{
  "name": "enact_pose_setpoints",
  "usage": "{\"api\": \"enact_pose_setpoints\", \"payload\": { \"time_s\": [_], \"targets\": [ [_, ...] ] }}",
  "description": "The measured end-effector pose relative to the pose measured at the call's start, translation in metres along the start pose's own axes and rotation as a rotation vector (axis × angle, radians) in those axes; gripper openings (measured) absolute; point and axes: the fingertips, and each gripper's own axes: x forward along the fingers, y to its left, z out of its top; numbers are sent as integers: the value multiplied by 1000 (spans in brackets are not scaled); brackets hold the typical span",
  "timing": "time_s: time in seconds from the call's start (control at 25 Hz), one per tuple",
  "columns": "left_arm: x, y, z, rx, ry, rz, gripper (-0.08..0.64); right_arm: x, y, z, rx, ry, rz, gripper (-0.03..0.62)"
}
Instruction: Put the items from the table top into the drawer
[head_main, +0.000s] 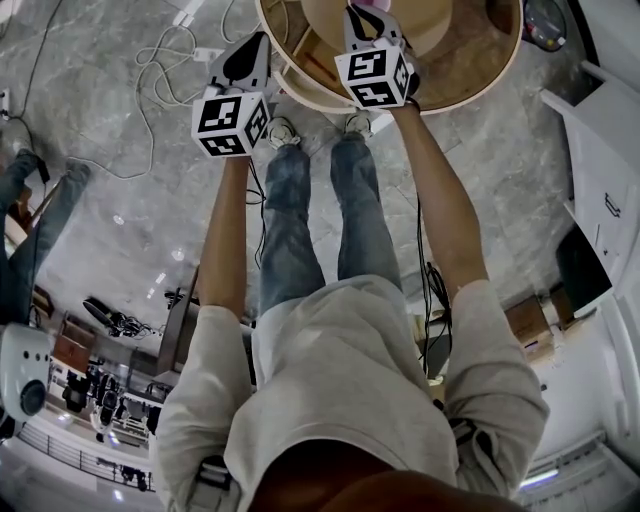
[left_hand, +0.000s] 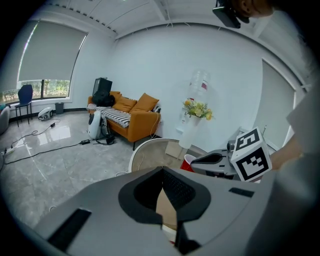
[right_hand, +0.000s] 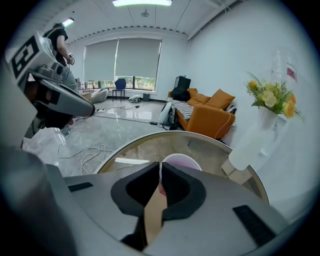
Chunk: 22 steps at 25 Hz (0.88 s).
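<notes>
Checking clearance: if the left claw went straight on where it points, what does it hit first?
Probably the bare top of the round table, just beyond the left claw's tips. The beige box and red cup sit right of that line; depth is unclear.

One counter (right_hand: 145, 147); two claws, left claw (left_hand: 162, 174) and right claw (right_hand: 160, 175); two cups, pink cup (right_hand: 182, 161) and red cup (left_hand: 188, 161); one vase (right_hand: 248, 144); one sofa (right_hand: 210, 117).

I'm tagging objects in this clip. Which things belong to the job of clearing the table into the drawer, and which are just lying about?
Job:
- pink cup, rim pinched in the right tongs
- red cup
- table

Lying about:
- sofa
- cables on the floor
- vase with flowers, probably
</notes>
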Motion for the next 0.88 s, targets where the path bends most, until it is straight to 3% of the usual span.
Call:
{"api": "enact_pose_setpoints", "payload": {
  "time_s": [0.2, 0.52, 0.88],
  "targets": [
    [-29, 21, -2, -14, -20, 39, 15, -5, 44, 25, -13, -37, 54, 37],
    [-96, 70, -25, -53, -46, 124, 15, -6, 151, 64, -60, -79, 175, 37],
    [-146, 120, -80, -106, -21, 175, 15, 3, 240, 56, -90, -48, 245, 36]
  ]
}}
